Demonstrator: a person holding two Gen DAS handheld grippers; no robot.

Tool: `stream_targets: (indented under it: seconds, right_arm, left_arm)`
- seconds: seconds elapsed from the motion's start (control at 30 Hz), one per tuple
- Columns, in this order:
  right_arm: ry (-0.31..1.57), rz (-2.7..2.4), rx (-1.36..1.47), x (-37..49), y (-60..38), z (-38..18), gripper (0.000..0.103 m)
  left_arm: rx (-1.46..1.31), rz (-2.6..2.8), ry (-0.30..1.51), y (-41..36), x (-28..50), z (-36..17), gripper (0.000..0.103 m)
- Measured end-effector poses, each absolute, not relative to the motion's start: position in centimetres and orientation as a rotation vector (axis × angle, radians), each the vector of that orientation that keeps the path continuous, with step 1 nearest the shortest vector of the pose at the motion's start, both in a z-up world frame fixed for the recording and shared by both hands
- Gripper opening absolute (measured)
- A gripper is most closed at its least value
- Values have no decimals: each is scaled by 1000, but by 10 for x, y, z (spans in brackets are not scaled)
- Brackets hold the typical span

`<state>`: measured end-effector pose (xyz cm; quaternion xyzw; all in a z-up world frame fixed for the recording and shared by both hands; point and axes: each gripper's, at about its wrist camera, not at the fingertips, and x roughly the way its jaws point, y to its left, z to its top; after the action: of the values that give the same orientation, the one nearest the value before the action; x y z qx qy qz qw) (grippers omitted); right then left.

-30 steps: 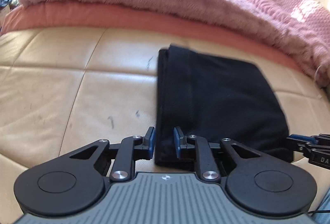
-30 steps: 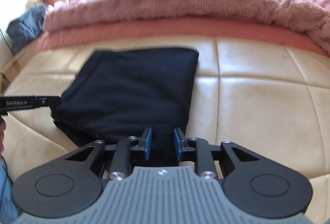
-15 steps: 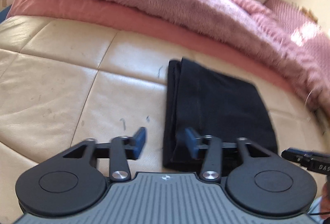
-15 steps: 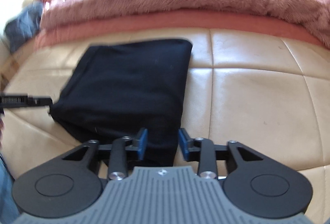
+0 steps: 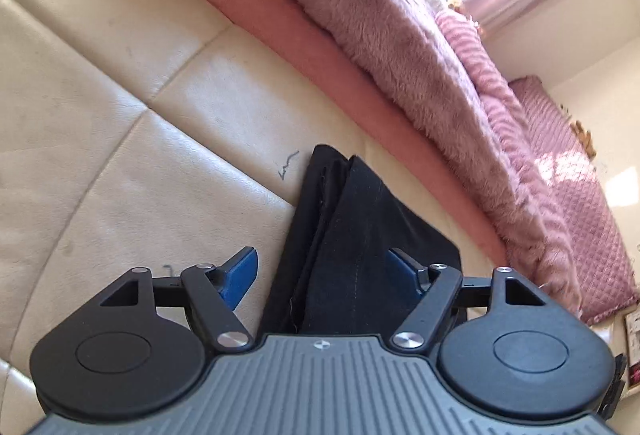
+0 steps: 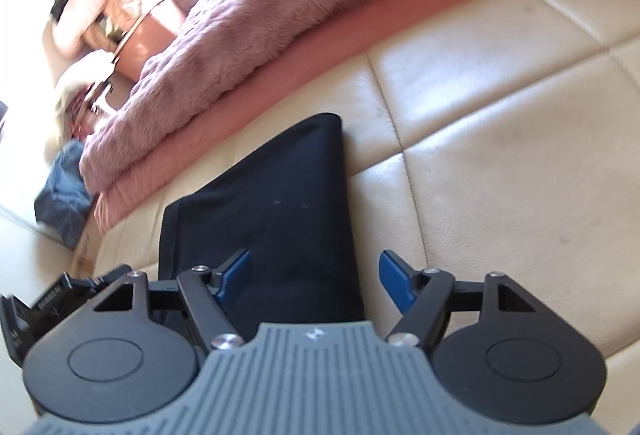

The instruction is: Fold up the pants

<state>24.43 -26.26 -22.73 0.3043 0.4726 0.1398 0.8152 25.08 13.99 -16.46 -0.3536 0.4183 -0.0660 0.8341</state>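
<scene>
We find the pants (image 5: 360,235) lying folded into a compact dark rectangle on the cream cushion (image 5: 120,115), in the lower centre of both wrist views, with the pink blanket (image 5: 380,35) running behind it toward the upper right of the left view. Stacked layers show along the bundle's left edge in the left view; the right view shows a smooth top face and a clean right edge. The left gripper (image 5: 324,271) has just been opening: its jaws stand wide apart, straddling the near left corner of the bundle, with cloth between them but neither pad pressing on it. The right gripper (image 6: 316,275) has likewise just been opening; its jaws stand apart over the near right corner, the left pad above the cloth, the right pad above bare cushion. We judge the folding essentially done and the garment released. The near edge is hidden behind both gripper bodies, so we cannot confirm that it lies square. What appears left is withdrawal, and perhaps a light tidying of the loose left layers.
</scene>
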Motion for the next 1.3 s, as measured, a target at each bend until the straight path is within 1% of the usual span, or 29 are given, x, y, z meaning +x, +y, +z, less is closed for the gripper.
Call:
stream_targets:
  seconds: [0.17,0.33,0.37,0.43,0.47,0.5,0.53,0.57,0.6,0.63,0.67,0.7,0.73,0.93,1.03,1.1,1.23,1.27,1.3]
  right_arm:
    - [996,314,740,257,-268,-243,65]
    - [1003,359,759,271,-264,-252,58]
    - [1003,364,766,273,-263,-253,57]
    - [1001,374,786,277,-263,-257,56]
    - [998,377,796,278,-263,-258,55]
    - [998,380,800,280,-262,-260,51]
    - [1000,379,802,281,-261,-261,46]
    - [1002,375,805,283,-262,-263,43]
    - [1004,376,815,284,-262,-264,37]
    - [1007,377,830,285,-264,-267,33]
    - [1010,379,854,286,-267,-270,31]
    - [1016,379,881,288,-269,-273,26]
    - [1019,383,899,288,-272,-275,24]
    - [1025,405,859,289,-268,-263,15]
    - [1013,426,852,288,-267,-251,14]
    - [1003,441,845,285,-266,-241,13]
    - [987,471,788,281,-257,-218,13]
    - [984,480,782,280,-256,-213,13]
    - [983,489,778,279,-253,-209,13]
  left_arm:
    - [-663,-133,894,127,261,-170,85]
    - [-625,-158,892,124,266,-172,85]
    - [-622,-163,892,125,268,-172,85]
    - [-622,-173,888,125,269,-173,80]
    - [-620,-175,887,125,270,-173,77]
    - [-620,-174,886,124,271,-173,75]
    - [-618,-174,884,124,272,-173,71]
    - [-614,-176,884,124,273,-173,66]
    - [-618,-181,882,124,274,-174,59]
    - [-629,-188,884,125,275,-175,55]
    - [-644,-194,888,125,277,-176,47]
    - [-660,-198,890,125,278,-177,43]
    - [-672,-199,889,125,278,-178,41]
    - [-668,-169,877,122,277,-171,30]
    - [-657,-155,864,121,274,-162,25]
    - [-633,-149,854,120,272,-154,19]
    - [-599,-142,836,122,265,-137,11]
    - [-587,-143,825,122,262,-133,3]
    - [-587,-149,816,124,260,-129,2]
